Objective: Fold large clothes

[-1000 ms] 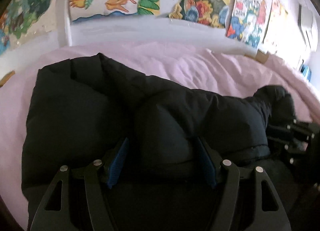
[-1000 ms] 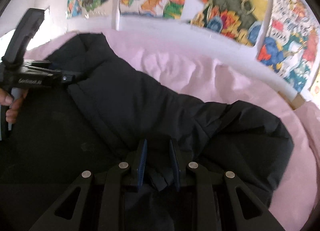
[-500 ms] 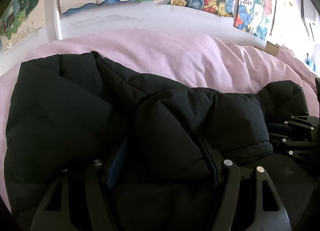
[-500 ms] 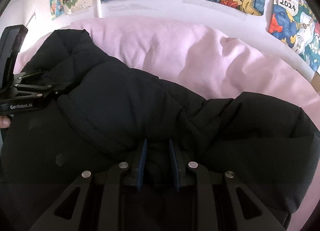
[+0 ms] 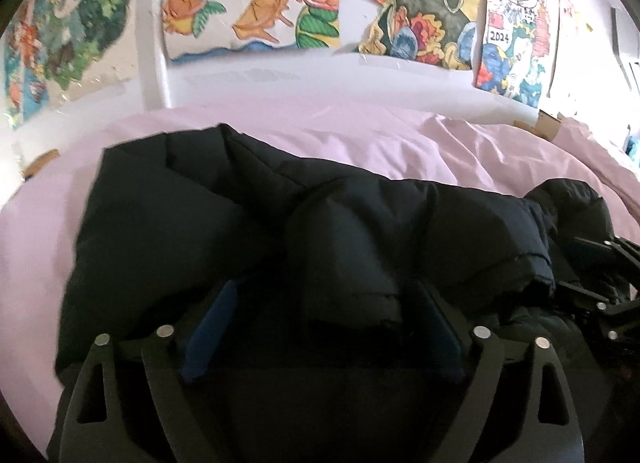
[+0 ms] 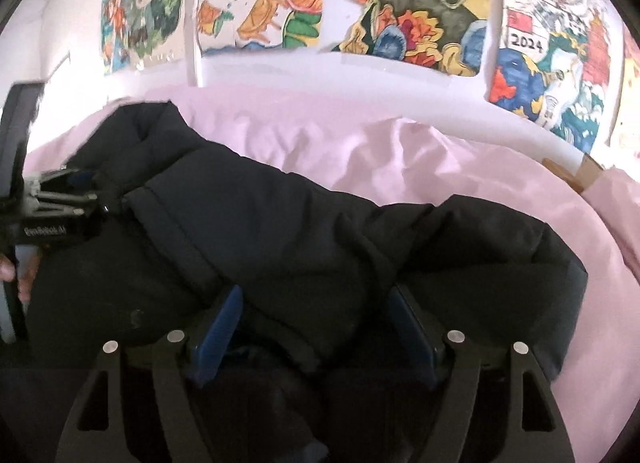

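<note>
Across the pink bed (image 5: 360, 143) the black puffer jacket (image 5: 360, 231) is laid, folded over; bulky, soft and slippery handling is expected, so a seamed hem should be taken; left gripper (image 5: 320, 327) and right gripper (image 6: 316, 331), jaws just opened wide, straddle padding unpressed.

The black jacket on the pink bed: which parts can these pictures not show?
- Black jacket, near edge: left wrist view, hidden behind left gripper.
- Same edge, right wrist view: behind right gripper.
- Underside: against the pink sheet.
- Zip, sleeves: lost in dark folds.
</note>
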Tool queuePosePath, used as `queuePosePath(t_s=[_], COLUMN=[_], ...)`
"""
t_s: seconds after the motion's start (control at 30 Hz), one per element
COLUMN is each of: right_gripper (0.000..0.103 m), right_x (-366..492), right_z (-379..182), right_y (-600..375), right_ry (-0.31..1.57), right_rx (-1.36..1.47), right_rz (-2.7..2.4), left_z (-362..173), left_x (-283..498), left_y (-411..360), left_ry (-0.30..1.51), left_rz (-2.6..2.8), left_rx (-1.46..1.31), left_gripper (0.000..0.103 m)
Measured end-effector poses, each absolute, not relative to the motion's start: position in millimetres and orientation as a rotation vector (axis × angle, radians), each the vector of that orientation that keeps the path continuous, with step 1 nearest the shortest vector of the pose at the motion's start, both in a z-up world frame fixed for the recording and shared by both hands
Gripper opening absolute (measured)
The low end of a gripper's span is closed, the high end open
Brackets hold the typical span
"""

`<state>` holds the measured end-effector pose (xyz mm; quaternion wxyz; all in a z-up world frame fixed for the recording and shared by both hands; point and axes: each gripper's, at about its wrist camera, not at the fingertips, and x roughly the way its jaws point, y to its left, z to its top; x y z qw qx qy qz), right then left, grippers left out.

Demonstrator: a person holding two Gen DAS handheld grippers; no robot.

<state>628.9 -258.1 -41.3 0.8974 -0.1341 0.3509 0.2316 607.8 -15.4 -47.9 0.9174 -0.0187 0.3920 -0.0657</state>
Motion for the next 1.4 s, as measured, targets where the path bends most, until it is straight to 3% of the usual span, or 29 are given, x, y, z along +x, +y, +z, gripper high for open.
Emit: queuePosePath(t_s=[0.13, 0.57, 0.83, 0.93, 1.4], right_gripper=[0.075, 0.095, 0.099, 0.102, 0.103], right_x=[618, 559, 509, 485, 355], right_z=[-32, -7, 14, 30, 96], right_y=[-263, -267, -275, -273, -261], right_ry=[0.752, 0.735, 0.709, 0.717, 0.903], right_rx=[-0.272, -0.309, -0.353, -0.388, -0.308], right_rz=[0.478, 0.502, 0.448, 0.423, 0.439], left_z=[-41, -19, 16, 37, 114], left_x=[601, 554, 497, 470, 338], left_y=[-23, -23, -23, -25, -15], left_ry=[0.785, 0.763, 0.777, 0.776, 0.857], left_rz=[-0.115, -0.171, -0.251, -0.297, -0.383], left_rx=[0.007, -0.016, -0.016, 0.004, 0.028], left_gripper=[0.088, 0.089, 0.094, 0.102, 0.101])
